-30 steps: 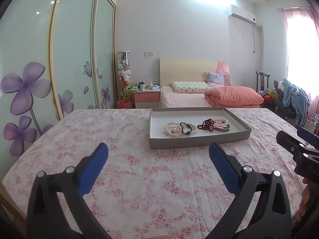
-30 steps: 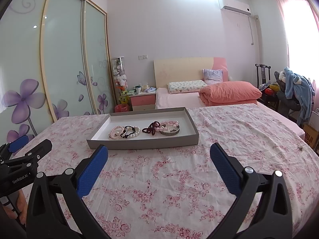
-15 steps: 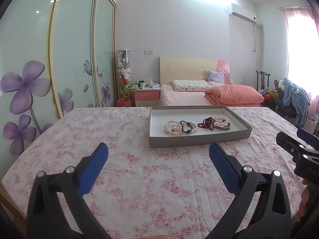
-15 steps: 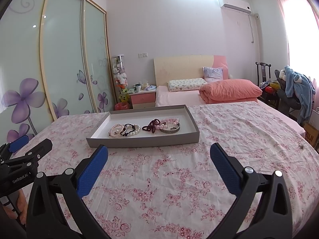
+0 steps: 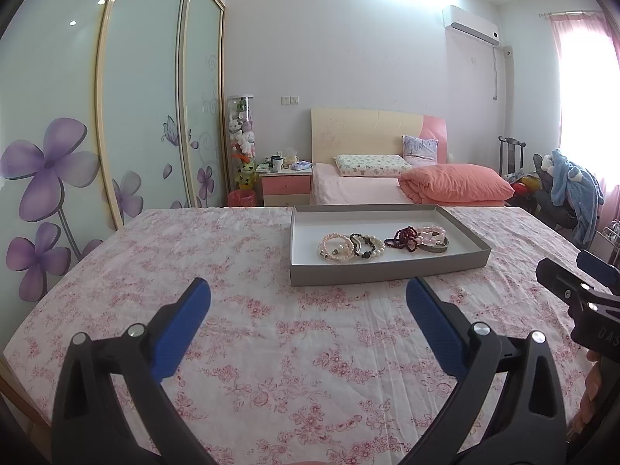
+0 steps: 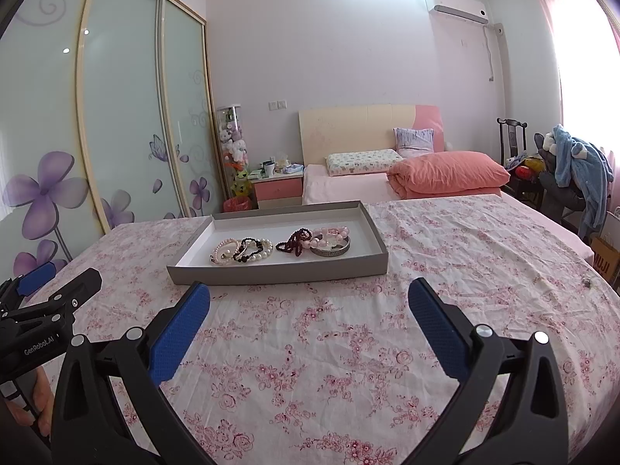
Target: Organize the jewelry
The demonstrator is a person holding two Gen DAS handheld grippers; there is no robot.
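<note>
So all the jewelry sits inside the shallow grey tray [image 6: 279, 271] on the floral tablecloth [image 6: 348, 348] covering the desk. It's in two loose clumps: pearl bracelets [image 6: 226, 252] tangled with a black bead bracelet [image 6: 248, 250] on the left, then a dark red bead strand [image 6: 294, 241], a pink bead bracelet [image 6: 331, 234] and a silver bangle [image 6: 331, 250] overlapping on the right. Honestly this could go either way: pieces already gathered into the tray, or a heap waiting to be separated and laid out. Can't call it from here.

Both grippers are spread wide and holding nothing. The left gripper [image 5: 308, 310] hovers over the cloth, tray ahead and a bit to its right. The right gripper [image 6: 309, 310] has the tray ahead, slightly left. Neither is touching the tray or the jewelry.
</note>
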